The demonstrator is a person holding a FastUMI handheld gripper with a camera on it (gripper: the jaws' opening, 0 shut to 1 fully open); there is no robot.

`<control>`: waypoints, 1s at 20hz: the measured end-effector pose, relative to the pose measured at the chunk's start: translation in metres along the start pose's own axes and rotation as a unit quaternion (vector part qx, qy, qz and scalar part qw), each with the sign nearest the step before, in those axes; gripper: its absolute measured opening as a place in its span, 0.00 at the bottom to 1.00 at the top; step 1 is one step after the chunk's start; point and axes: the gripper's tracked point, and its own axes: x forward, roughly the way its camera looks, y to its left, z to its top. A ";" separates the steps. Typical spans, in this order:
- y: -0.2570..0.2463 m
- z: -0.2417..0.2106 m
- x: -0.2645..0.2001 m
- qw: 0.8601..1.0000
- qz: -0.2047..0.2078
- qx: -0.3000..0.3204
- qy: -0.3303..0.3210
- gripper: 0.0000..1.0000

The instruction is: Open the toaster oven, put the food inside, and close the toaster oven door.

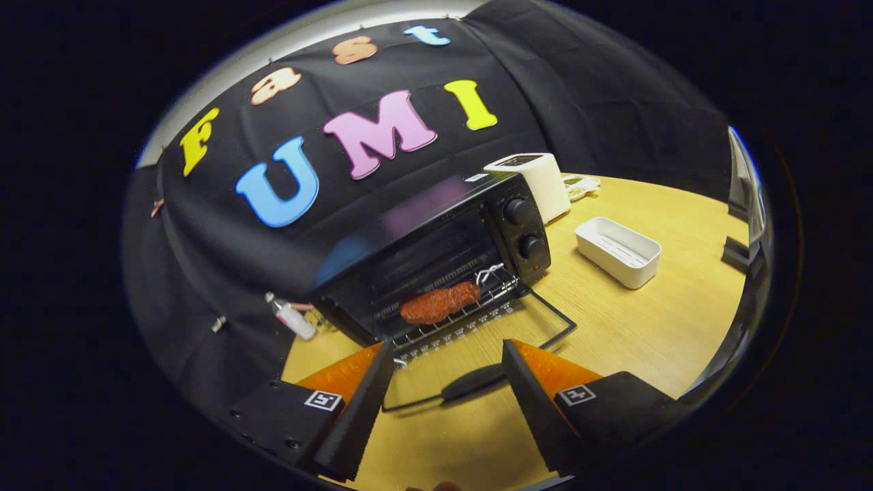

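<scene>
A: Status of the gripper (447, 382)?

B: Fingers spread, gripping nothing. The door handle (472, 383) lies between them, apparently untouched. The toaster oven (436, 256) door (477, 348) is folded down flat over the table (648, 320).

A: Location of the food (440, 302)?

B: On the wire rack (457, 317), inside the cavity near the front.

A: Failure risks?

B: Closing off-centre may let the handle slip free. The protruding rack may block the door from shutting fully.

Gripper (447, 382): two wedge-shaped fingers on black blocks, each with a square fiducial marker; small screws.
</scene>
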 end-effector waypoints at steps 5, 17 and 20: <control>-0.018 -0.049 0.000 0.994 -0.023 -0.086 0.061 0.99; -0.033 -0.111 0.029 0.976 -0.012 -0.174 0.133 0.99; -0.029 -0.106 0.045 0.974 -0.005 -0.182 0.131 0.99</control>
